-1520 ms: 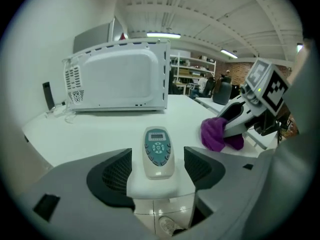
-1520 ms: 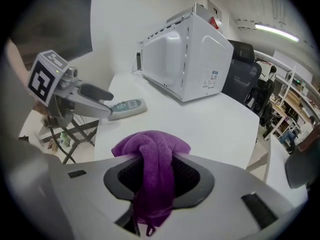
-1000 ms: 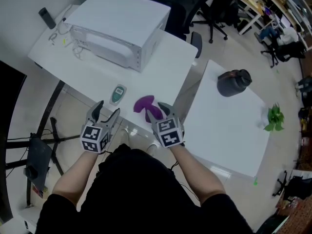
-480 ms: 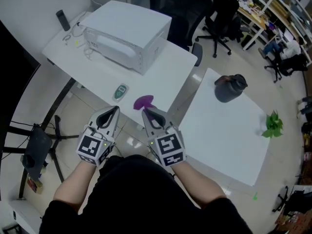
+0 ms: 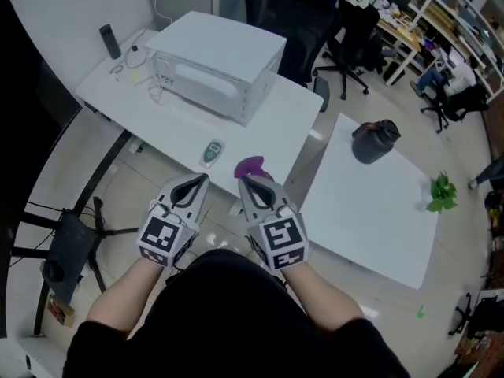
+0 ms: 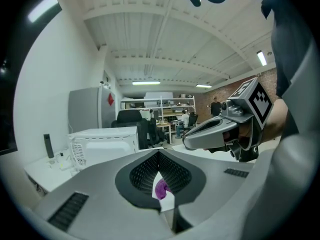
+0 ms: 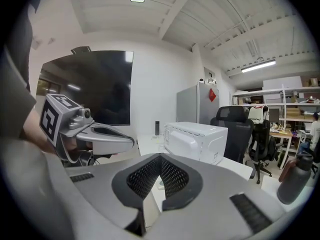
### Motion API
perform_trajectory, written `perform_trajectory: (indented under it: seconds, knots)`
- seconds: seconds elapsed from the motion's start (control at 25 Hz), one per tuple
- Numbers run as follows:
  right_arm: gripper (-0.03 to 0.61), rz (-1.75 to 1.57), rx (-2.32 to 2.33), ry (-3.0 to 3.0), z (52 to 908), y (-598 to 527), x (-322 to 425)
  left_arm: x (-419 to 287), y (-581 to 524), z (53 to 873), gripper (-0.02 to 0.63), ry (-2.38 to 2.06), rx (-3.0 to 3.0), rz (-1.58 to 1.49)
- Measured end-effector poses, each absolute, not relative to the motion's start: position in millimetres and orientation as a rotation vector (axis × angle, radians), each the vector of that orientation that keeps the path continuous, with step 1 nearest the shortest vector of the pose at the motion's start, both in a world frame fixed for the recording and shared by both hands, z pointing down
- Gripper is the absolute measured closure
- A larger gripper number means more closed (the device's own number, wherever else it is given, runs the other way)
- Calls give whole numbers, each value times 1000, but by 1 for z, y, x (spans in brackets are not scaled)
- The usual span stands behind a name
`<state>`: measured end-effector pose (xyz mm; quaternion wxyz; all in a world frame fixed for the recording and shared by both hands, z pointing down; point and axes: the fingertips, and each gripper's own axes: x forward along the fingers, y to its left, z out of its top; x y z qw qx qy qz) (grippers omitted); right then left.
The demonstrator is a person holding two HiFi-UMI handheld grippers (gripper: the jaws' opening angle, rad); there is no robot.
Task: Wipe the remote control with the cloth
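Looking down in the head view, I record both tools held side by side close to my body, short of the front edge of the desk [image 5: 277, 123]. The left gripper [image 5: 201, 179] and the right gripper [image 5: 245, 182] each show jaws pressed together, having just closed, with nothing in them. The remote control [image 5: 211, 153] lies flat near that front edge, directly ahead of the left tool. The purple cloth [image 5: 252, 166] sits bunched just beside it, ahead of the right tool and apart from both sets of jaws. I judge this pairing deliberate: one tool to steady the remote, the other to work the cloth. A white microwave [image 5: 220, 63] occupies the back of the desk, well clear of the working area. In the left gripper view, the two pads meet along a closed seam, and only a sliver of purple cloth [image 6: 161, 188] shows through the notch below, lying on the desk beyond and not gripped. In the right gripper view, the pads likewise meet and hold nothing; a small pale object shows through the notch, probably the remote, though I cannot confirm it. My finding: wiping has not begun, and the cloth must first be picked up.
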<state>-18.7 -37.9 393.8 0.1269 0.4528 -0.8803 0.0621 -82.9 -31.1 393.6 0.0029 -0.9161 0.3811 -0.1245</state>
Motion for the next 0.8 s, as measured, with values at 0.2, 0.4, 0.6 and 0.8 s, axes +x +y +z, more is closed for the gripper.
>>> perform_trajectory:
  seconds: [0.2, 0.4, 0.6, 0.8]
  knots:
    - [563, 169, 1332, -2551, 390, -34, -34, -88, -27, 392, 614, 1142, -2888, -419]
    - [563, 167, 1337, -2540, 392, -32, -37, -84, -28, 393, 614, 1115, -2898, -423]
    - [563, 162, 1337, -2528, 393, -31, -34, -79, -28, 397, 614, 1108, -2912, -429]
    - [563, 157, 1332, -2524, 393, -31, -31, -72, -29, 399, 614, 1103, -2917, -427]
